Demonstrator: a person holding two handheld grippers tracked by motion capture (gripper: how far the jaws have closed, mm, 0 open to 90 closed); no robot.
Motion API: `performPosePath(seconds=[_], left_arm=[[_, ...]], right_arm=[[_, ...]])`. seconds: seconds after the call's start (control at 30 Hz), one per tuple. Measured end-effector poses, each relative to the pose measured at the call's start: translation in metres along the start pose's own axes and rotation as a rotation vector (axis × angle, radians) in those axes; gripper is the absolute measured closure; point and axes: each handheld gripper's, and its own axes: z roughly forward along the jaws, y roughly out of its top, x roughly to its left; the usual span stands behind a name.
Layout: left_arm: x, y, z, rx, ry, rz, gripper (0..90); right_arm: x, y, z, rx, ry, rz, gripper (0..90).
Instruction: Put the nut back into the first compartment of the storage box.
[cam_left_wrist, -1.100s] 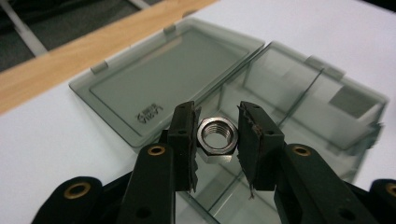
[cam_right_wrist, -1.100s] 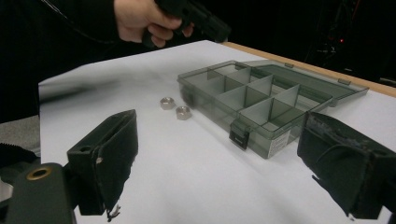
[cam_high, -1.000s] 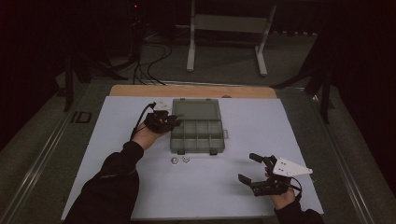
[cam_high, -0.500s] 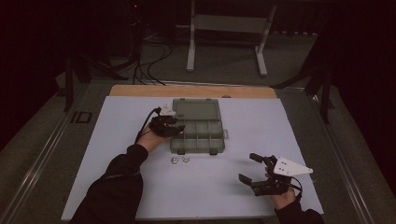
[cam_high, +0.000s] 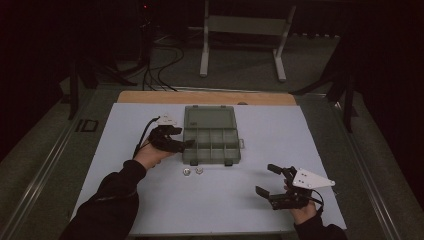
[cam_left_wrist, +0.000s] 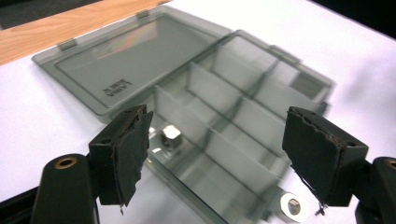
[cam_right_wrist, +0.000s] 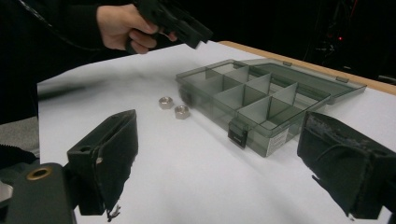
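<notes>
Dim and dark across the upper high view, with floor cables and a metal stand hard to make out beyond the worktop. Clear grey box at centre of the high view, lid laid open toward the top of the frame, dividers splitting the base into compartments. Raised lettering on the lid at left centre of the left gripper view, too blurred to read; a small label on the box front in the right gripper view, also unreadable. One nut inside a compartment, partly hidden behind the left jaw pad in the left gripper view. Two nuts side by side on the white sheet just below the box. Left hand-held gripper at the box's left edge, jaws spread wide apart, holding nothing. Right hand-held gripper at lower right, well apart from the box, jaws likewise wide apart and empty. Person's sleeves cut off by the bottom edge.
</notes>
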Motion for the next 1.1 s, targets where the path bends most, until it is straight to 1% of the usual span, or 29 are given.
performPosePath(seconds=[0.03,0.07,0.1,0.13,0.17,0.2,0.23,0.27,0.3,0.37,0.4,0.5,0.53,0.57,0.6,0.63,0.67,0.7,0.73,0.77,0.8,0.83,0.87,0.9,0.97,1.0,1.03,1.07,1.1], left_arm=[[-0.002,0.000,-0.004,-0.002,-0.013,0.008,23.0],[-0.005,-0.001,-0.007,-0.002,-0.013,0.014,21.9],[-0.005,-0.001,-0.007,-0.002,-0.013,0.014,20.8],[-0.011,-0.002,-0.014,0.000,-0.016,0.030,19.9],[-0.011,-0.002,-0.014,0.000,-0.016,0.030,18.8],[-0.015,-0.002,-0.018,0.005,-0.015,0.032,17.0],[-0.020,-0.003,-0.023,0.013,-0.016,0.050,16.2],[-0.020,-0.003,-0.023,0.013,-0.016,0.050,15.0],[-0.025,-0.005,-0.029,0.007,-0.010,0.047,14.3],[-0.028,-0.006,-0.031,0.006,-0.012,0.048,12.5],[-0.032,-0.010,-0.034,0.002,-0.014,0.053,11.8],[-0.039,-0.018,-0.037,0.003,-0.022,0.071,11.1],[-0.042,-0.020,-0.037,0.005,-0.015,0.078,11.6],[-0.042,-0.020,-0.037,0.005,-0.015,0.078,12.3],[-0.044,-0.023,-0.037,-0.001,-0.027,0.072,12.3],[-0.046,-0.027,-0.037,-0.006,-0.036,0.078,14.9],[-0.048,-0.030,-0.037,-0.011,-0.032,0.088,15.3],[-0.050,-0.033,-0.036,-0.010,-0.038,0.098,16.4],[-0.050,-0.036,-0.035,-0.010,-0.045,0.103,20.4],[-0.051,-0.039,-0.033,-0.010,-0.045,0.105,20.4],[-0.052,-0.041,-0.032,-0.005,-0.051,0.110,21.3],[-0.052,-0.044,-0.030,0.002,-0.060,0.107,24.0],[-0.051,-0.047,-0.028,0.012,-0.064,0.113,27.5],[-0.052,-0.050,-0.026,0.017,-0.077,0.121,29.5],[-0.053,-0.055,-0.021,0.032,-0.069,0.128,30.1],[-0.053,-0.057,-0.017,0.044,-0.072,0.128,30.1],[-0.052,-0.059,-0.015,0.055,-0.067,0.137,30.5],[-0.052,-0.061,-0.013,0.062,-0.067,0.138,33.1],[-0.052,-0.063,-0.010,0.072,-0.070,0.142,33.1]], right_arm=[[0.000,0.000,0.000,0.000,0.000,-0.002,12.4],[0.000,0.000,0.000,0.000,0.000,-0.002,12.3],[0.000,0.000,0.000,0.000,0.000,-0.001,12.4],[0.000,0.000,0.000,-0.001,0.000,-0.002,12.4],[0.000,0.000,0.000,-0.001,0.000,-0.002,12.4],[0.000,0.000,0.000,-0.001,0.000,-0.002,12.4],[0.000,0.000,0.000,-0.001,0.000,-0.003,12.4],[0.000,0.000,0.000,0.000,0.000,-0.002,12.3],[0.000,0.000,0.000,0.000,0.000,-0.003,12.4],[0.001,0.000,0.000,0.000,0.000,-0.004,12.4],[0.001,0.000,0.000,0.001,0.002,-0.005,12.3],[0.002,0.001,0.000,0.003,-0.001,-0.006,12.4],[0.002,0.001,0.000,0.003,-0.001,-0.006,12.4],[0.002,0.001,0.000,0.002,-0.001,-0.005,12.3],[0.002,0.001,0.000,0.002,-0.001,-0.005,12.3],[0.001,0.001,0.000,0.001,-0.001,-0.004,12.4],[0.001,0.001,0.000,0.001,-0.002,-0.003,12.3],[0.001,0.001,0.000,0.001,-0.001,-0.004,12.3],[0.002,0.001,0.000,0.004,-0.001,-0.005,12.3],[0.002,0.001,0.000,0.004,-0.001,-0.005,12.3],[0.002,0.001,0.000,0.003,-0.002,-0.005,12.4],[0.002,0.001,0.001,0.001,0.000,-0.008,12.4],[0.002,0.001,0.000,0.001,-0.001,-0.007,12.4],[0.002,0.001,0.000,0.001,0.001,-0.007,12.4],[0.002,0.001,0.000,0.002,0.001,-0.004,12.4],[0.002,0.001,0.000,0.002,0.001,-0.004,12.4],[0.002,0.001,0.000,0.002,0.001,-0.004,12.3],[0.002,0.001,0.000,0.002,0.002,-0.005,12.4],[0.002,0.001,0.000,0.002,0.002,-0.005,12.4]])
